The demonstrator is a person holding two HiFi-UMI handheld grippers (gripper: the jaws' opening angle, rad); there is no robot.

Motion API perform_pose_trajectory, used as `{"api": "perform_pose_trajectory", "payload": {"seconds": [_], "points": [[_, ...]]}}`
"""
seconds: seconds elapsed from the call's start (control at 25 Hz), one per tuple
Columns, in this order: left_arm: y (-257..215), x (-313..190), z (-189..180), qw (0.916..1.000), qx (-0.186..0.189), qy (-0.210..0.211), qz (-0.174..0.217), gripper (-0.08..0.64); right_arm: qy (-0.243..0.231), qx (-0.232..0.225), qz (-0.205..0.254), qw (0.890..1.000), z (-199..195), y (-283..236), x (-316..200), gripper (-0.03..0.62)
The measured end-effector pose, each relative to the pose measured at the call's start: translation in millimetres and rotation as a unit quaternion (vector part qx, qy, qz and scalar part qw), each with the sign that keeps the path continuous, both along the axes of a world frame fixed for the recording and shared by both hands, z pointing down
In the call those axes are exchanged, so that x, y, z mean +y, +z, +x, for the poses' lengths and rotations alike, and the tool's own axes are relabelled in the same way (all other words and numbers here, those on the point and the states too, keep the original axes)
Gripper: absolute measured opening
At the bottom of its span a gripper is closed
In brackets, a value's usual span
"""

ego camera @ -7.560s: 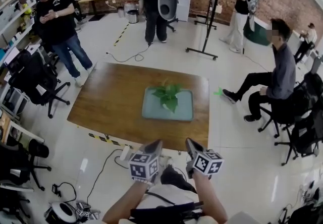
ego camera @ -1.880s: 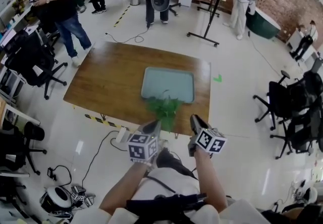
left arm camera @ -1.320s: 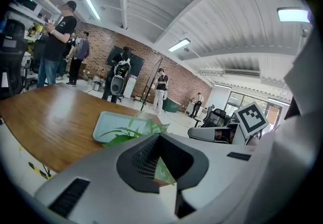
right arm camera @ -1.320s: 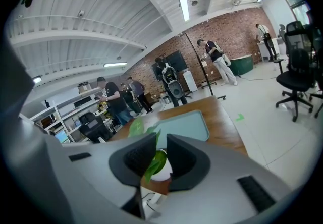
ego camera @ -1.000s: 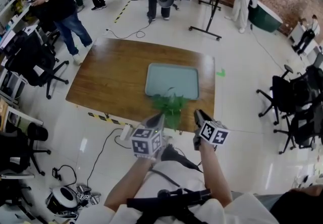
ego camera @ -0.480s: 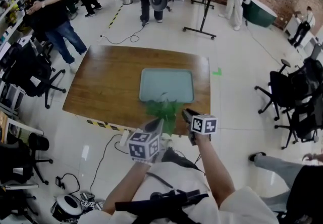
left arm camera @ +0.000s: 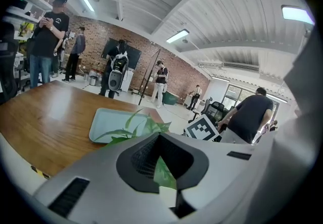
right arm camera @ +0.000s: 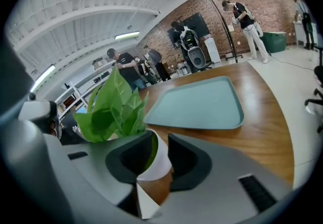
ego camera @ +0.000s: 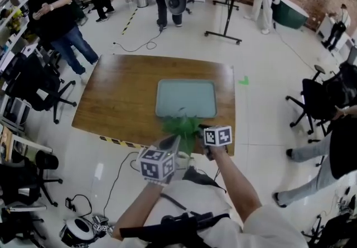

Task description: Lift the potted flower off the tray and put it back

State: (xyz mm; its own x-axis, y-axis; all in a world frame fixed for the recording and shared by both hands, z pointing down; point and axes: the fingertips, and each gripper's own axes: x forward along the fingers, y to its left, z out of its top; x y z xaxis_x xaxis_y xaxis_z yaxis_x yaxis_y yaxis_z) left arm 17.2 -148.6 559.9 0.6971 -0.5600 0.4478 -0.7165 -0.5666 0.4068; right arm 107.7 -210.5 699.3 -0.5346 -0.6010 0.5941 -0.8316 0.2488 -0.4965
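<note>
Green-leaved potted flower (ego camera: 181, 128) was parked right at the near edge of the brown wooden worktop (ego camera: 117, 96), off the pale teal rectangular tray (ego camera: 187, 99) and just in front of it, though honestly I couldn't tell if it was actually resting on the wood. Right gripper (right arm camera: 161, 136) had just been opening its jaws, and they sat spread on either side of the white pot (right arm camera: 157, 159), not clamped as far as I could see. Left gripper (left arm camera: 157, 135) hung just beside the plant, jaws pinched together with only a leaf showing in the slit.
</note>
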Motion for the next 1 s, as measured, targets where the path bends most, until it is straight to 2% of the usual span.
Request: {"api": "perform_pose_trajectory", "payload": {"seconds": [0.48, 0.68, 1.0], "points": [[7.6, -5.0, -9.2, 0.9998, -0.001, -0.019, -0.009, -0.005, -0.011, -0.004, -0.028, 1.000, -11.9, 23.5, -4.5, 0.118], [8.6, -6.1, -8.6, 0.9996, -0.001, -0.027, -0.010, -0.005, -0.003, -0.008, -0.022, 1.000, -11.6, 21.0, -6.6, 0.068], [6.5, -7.6, -14.4, 0.9991, 0.002, -0.041, -0.004, -0.005, 0.013, 0.007, -0.011, 1.000, -10.3, 8.9, -12.9, 0.054]]}}
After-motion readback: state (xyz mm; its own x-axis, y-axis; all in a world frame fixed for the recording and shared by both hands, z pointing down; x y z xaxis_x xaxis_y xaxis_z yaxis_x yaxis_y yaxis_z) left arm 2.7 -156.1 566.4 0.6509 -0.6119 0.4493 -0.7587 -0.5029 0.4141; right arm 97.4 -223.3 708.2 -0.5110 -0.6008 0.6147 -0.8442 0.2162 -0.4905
